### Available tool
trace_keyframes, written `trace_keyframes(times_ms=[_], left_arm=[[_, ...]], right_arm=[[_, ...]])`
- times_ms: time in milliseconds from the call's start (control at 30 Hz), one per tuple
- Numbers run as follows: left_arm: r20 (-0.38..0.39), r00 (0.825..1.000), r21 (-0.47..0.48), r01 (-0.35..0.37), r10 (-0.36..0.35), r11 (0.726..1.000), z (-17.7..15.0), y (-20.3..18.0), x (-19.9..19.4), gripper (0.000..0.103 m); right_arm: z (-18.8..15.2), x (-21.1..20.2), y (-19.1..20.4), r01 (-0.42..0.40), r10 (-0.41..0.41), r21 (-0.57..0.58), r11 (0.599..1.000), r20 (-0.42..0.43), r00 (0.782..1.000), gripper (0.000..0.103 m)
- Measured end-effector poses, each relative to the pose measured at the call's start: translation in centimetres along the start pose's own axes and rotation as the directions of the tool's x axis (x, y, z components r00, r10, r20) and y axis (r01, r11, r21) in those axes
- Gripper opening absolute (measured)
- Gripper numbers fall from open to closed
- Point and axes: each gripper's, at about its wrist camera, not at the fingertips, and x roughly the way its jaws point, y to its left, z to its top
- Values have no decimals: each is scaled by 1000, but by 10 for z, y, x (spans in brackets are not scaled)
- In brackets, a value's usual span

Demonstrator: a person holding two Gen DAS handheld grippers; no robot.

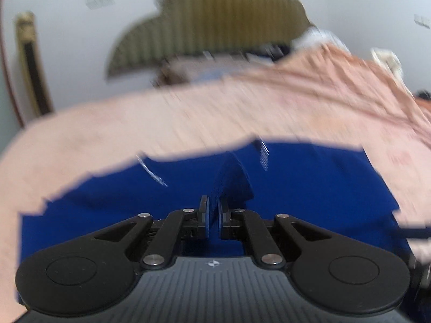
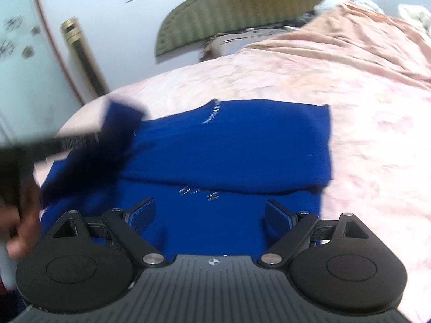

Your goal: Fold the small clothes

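A blue garment point(image 2: 229, 145) lies spread on a bed covered with a pink bedspread point(image 2: 350, 80), its far part folded over so that one layer overlaps another. The left tongs point(image 1: 214, 215) are pressed nearly together, pinching a raised ridge of the blue fabric between the pads. The right tongs point(image 2: 210, 215) stand spread wide just above the near part of the garment, gripping nothing. An olive ribbed headboard point(image 2: 229, 5) stands against the white wall behind the bed.
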Motion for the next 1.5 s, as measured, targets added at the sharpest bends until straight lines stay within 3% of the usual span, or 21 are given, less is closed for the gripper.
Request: trace_keyframes(times_ms=[67, 133, 167, 200, 233, 367, 567, 633, 700, 733, 767, 800, 967, 1100, 1267, 1500], left_arm=[[-60, 998, -3, 35, -35, 999, -8, -3, 6, 17], [-82, 995, -12, 56, -57, 998, -14, -2, 2, 41], [-81, 995, -12, 63, -64, 998, -17, 0, -3, 71], [-72, 995, -7, 65, -65, 998, -19, 1, -8, 95], [-52, 997, 9, 59, -59, 998, -22, 2, -13, 97], [-1, 1000, 105, 18, -18, 994, -32, 0, -38, 97], [-2, 998, 70, -60, 60, 996, -47, 25, -54, 97], [-18, 996, 47, -88, 89, 995, -50, 34, -54, 97], [-28, 992, 41, -123, 124, 992, -52, 40, -52, 97], [-30, 988, 45, -153, 155, 987, -53, 41, -50, 97], [-29, 983, 51, -181, 182, 982, -55, 43, -49, 97], [-25, 977, 58, -211, 213, 976, -55, 44, -47, 97], [-25, 931, 63, -363, 365, 930, -57, 59, -33, 97], [-46, 913, 10, -405, 405, 914, -54, 79, -29, 97], [-75, 912, -71, -407, 402, 911, -48, 99, -27, 97], [-87, 916, -98, -400, 392, 911, -44, 103, -23, 97]], right_arm=[[6, 3, -8, -16, 16, 39, 999, 8, 1000, 90], [14, 8, -12, -55, 54, 74, 996, 19, 998, 90], [20, 12, -13, -86, 85, 90, 992, 25, 996, 90], [25, 16, -13, -118, 115, 102, 988, 28, 993, 90], [31, 23, -13, -148, 145, 111, 983, 29, 989, 90], [45, 57, -1, -209, 211, 125, 970, -3, 977, 90], [48, 114, 16, -270, 295, 208, 940, -102, 950, 80], [49, 127, 24, -268, 295, 205, 941, -116, 948, 70], [50, 134, 35, -267, 293, 188, 945, -133, 947, 44], [51, 137, 40, -262, 289, 177, 949, -146, 946, 35], [52, 138, 44, -253, 278, 165, 953, -156, 948, 18], [52, 136, 49, -250, 274, 155, 956, -157, 949, 11], [73, 107, 57, -214, 215, 50, 976, -33, 976, 9], [96, 81, 43, -114, 113, 4, 993, 100, 988, 9], [108, 61, 5, -3, -3, 33, 999, 183, 983, 9], [100, 60, -39, 60, -78, 102, 993, 177, 981, 9]])
